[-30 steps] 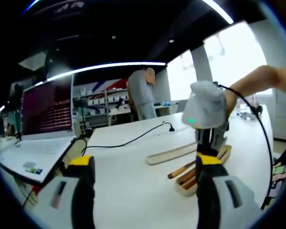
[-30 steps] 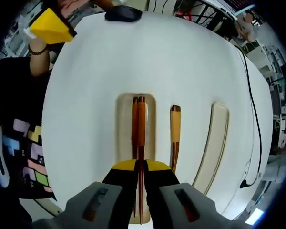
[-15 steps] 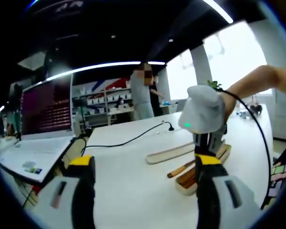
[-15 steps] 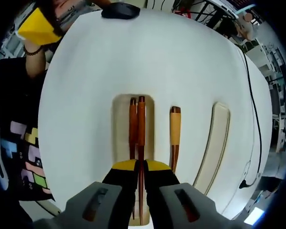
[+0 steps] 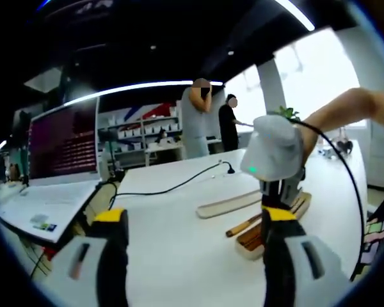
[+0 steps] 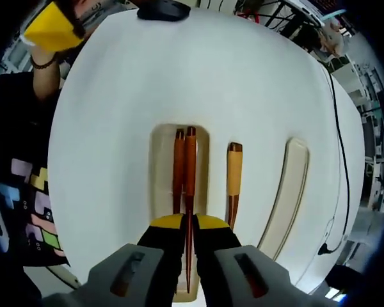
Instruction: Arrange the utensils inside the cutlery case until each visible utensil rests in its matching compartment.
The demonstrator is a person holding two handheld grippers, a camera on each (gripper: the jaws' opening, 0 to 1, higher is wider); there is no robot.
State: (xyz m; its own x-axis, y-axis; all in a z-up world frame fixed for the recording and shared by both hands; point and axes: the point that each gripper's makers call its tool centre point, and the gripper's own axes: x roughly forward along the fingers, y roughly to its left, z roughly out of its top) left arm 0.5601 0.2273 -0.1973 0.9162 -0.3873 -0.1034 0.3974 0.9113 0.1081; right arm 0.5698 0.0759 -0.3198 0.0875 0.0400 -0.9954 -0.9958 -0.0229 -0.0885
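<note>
Our right gripper [image 6: 187,225] is clamped on a wooden chopstick [image 6: 189,192], held over the open cutlery case [image 6: 159,166] on the white table [image 6: 179,77], where another chopstick [image 6: 178,167] already lies. A third wooden-handled utensil [image 6: 234,176] lies on the table just beside the case, with the case lid [image 6: 287,192] beyond it. Our left gripper [image 5: 192,224] hangs released, well apart. We judge that letting go while tilted could drop the chopstick across the rim or roll it out.
</note>
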